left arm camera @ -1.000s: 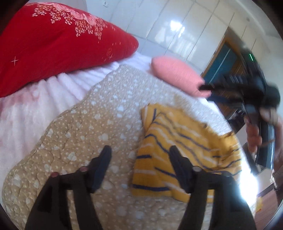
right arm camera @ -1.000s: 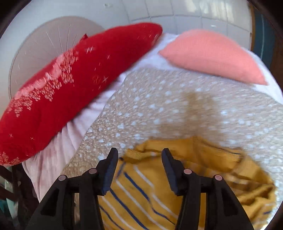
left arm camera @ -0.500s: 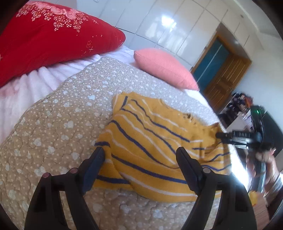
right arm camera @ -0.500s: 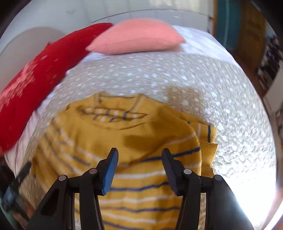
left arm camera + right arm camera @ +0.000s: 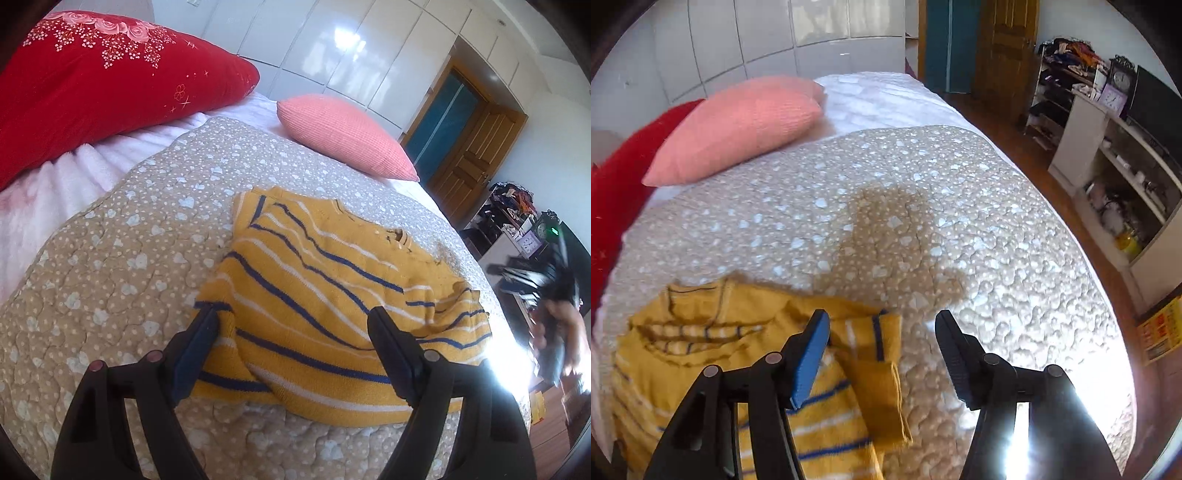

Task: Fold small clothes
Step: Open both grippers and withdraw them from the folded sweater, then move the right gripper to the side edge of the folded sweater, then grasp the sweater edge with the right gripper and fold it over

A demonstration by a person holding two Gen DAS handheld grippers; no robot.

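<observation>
Yellow knit sweater (image 5: 325, 306) with blue and white stripes lies spread on a beige quilt (image 5: 122, 258) dotted with pale hearts, which covers the bed. Garment is partly flattened, body lying toward the near edge of the quilt, one sleeve (image 5: 875, 369) bunched and doubled over at its right side, cuff end resting on the quilt. Left hand-held gripper (image 5: 291, 350) hangs over the sweater's lower hem, jaws wide apart; nothing pinched, the left finger (image 5: 195, 350) sits over the hem's corner, the right finger over the striped body. Right hand-held gripper (image 5: 882, 354) points down at the bunched sleeve, jaws opening; the blue-padded left finger (image 5: 809, 362) is over the sleeve fabric, the right one over bare quilt, and the pads do not press on cloth. In the left wrist view the right gripper shows as a dark blur at the far right, with a person's hand (image 5: 569, 325) around it. Red pillow (image 5: 96, 77) with a floral print and a pink pillow (image 5: 343, 136) lie at the head of the bed on a white sheet (image 5: 74, 173). Wooden door (image 5: 469, 155) and cluttered shelves (image 5: 1108, 147) stand beyond the bed.
</observation>
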